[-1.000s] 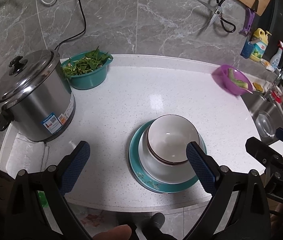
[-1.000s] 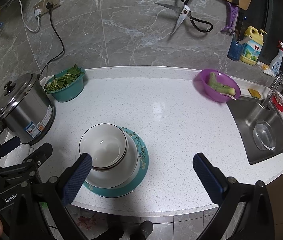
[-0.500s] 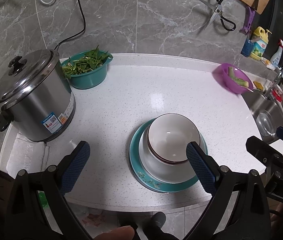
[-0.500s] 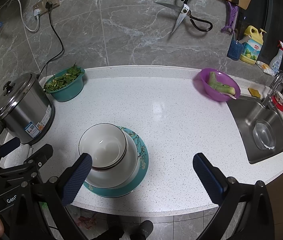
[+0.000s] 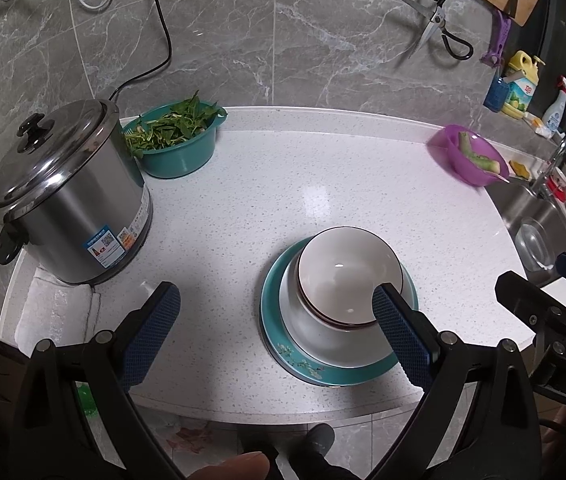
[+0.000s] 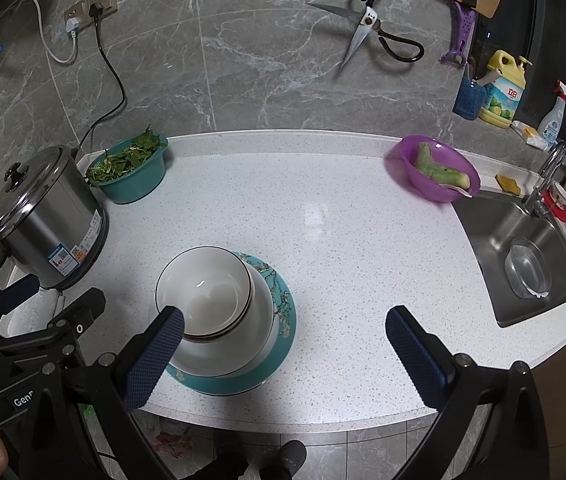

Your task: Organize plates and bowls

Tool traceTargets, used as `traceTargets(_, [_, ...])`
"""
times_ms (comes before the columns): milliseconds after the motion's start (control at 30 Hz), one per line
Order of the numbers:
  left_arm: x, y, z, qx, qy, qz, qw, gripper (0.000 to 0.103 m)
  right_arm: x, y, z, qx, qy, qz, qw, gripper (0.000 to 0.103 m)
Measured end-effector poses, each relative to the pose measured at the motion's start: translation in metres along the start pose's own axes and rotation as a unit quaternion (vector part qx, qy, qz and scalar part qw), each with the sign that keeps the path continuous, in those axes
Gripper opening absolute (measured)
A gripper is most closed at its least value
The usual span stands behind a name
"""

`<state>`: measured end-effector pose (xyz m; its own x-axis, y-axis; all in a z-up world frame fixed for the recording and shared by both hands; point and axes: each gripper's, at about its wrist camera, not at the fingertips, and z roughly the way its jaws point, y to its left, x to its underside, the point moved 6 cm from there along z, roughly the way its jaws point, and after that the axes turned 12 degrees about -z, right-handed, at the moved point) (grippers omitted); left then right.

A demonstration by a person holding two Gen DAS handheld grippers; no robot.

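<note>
A white bowl with a dark rim (image 5: 343, 272) (image 6: 203, 288) sits nested in a larger white bowl (image 5: 323, 344) (image 6: 259, 320), both stacked on a teal floral plate (image 5: 283, 344) (image 6: 283, 312) near the counter's front edge. My left gripper (image 5: 275, 332) hovers open above the front edge, its right finger over the stack's near rim. My right gripper (image 6: 283, 352) is open too, its left finger in front of the stack's left side. Neither holds anything.
A steel rice cooker (image 5: 67, 200) stands at the left, with a teal basin of greens (image 5: 175, 140) behind it. A purple bowl with a vegetable (image 6: 435, 168) sits by the sink (image 6: 523, 256). Scissors (image 6: 371, 32) hang on the wall. A white cloth (image 5: 51, 308) lies under the cooker.
Both grippers have barely shifted; the stack of bowls and plate stays where it was.
</note>
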<state>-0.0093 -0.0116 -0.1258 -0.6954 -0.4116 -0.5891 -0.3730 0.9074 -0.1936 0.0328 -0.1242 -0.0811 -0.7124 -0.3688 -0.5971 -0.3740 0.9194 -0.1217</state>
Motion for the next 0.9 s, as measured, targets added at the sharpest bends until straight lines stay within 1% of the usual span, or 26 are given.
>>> traceTargets(900, [-0.0058,0.0017,0.0075,-0.002,0.004,0.007,1.0000,0.098,0.0003,-0.0025,0.0027,0.001,0.001,0.001,1.000,0.103])
